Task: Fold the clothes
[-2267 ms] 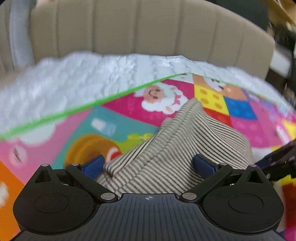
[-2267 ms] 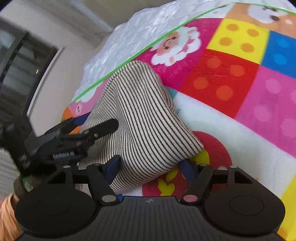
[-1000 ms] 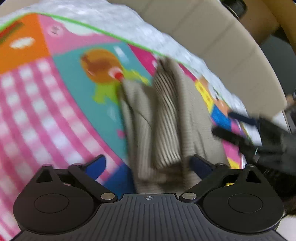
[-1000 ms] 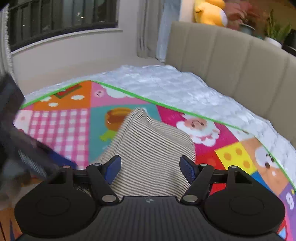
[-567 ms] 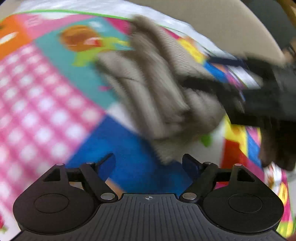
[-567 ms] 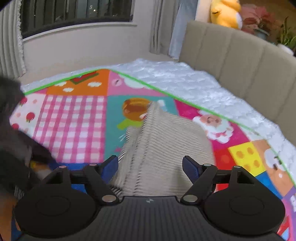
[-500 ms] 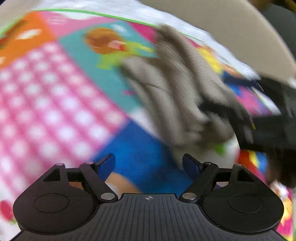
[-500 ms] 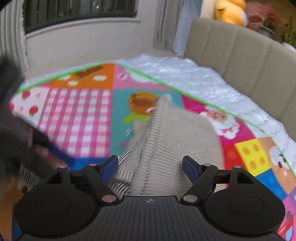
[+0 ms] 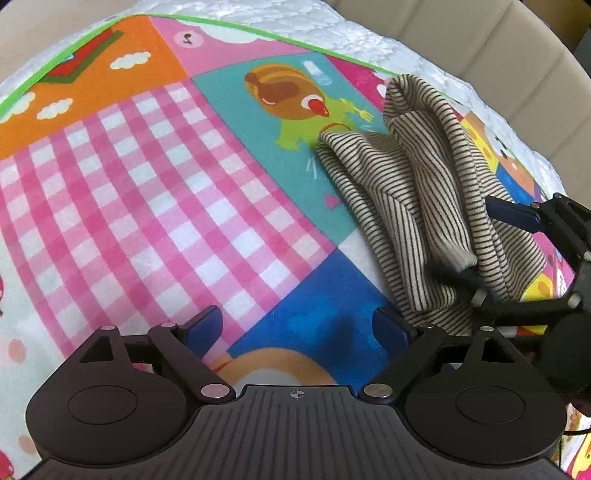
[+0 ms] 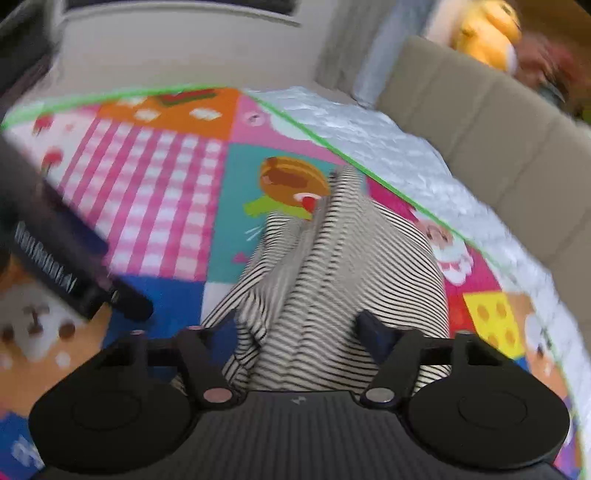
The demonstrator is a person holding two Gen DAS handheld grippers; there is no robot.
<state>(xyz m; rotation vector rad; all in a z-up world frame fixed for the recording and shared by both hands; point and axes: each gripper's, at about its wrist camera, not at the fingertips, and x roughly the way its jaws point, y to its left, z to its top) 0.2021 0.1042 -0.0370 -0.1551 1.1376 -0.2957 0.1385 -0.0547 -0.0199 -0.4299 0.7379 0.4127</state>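
Striped knit garment (image 9: 417, 192) lies bunched on the play mat (image 9: 155, 177), near the mat's far green-trimmed edge, partly over the teal panel and the pink and yellow panels beside it. Not a flat fold: several ridges and a loose cuffed end hang over the near side.

Progress, judged: fold partly made at best. Cloth is gathered into a narrow bundle, layers uneven; squaring and flattening remain.

Axis: long axis runs from the far edge of the mat, where a peaked end points at the quilted white cover (image 9: 332, 26), back toward the near side. In the right wrist view it runs straight away from the camera.

Left gripper (image 9: 295, 325): fingers apart, nothing between them, over the blue panel, clear of the garment.

Right gripper (image 10: 295, 328): fingers apart, garment (image 10: 332, 280) bulging between them; cloth fills the gap, but a firm pinch is not evident. View is motion-blurred.
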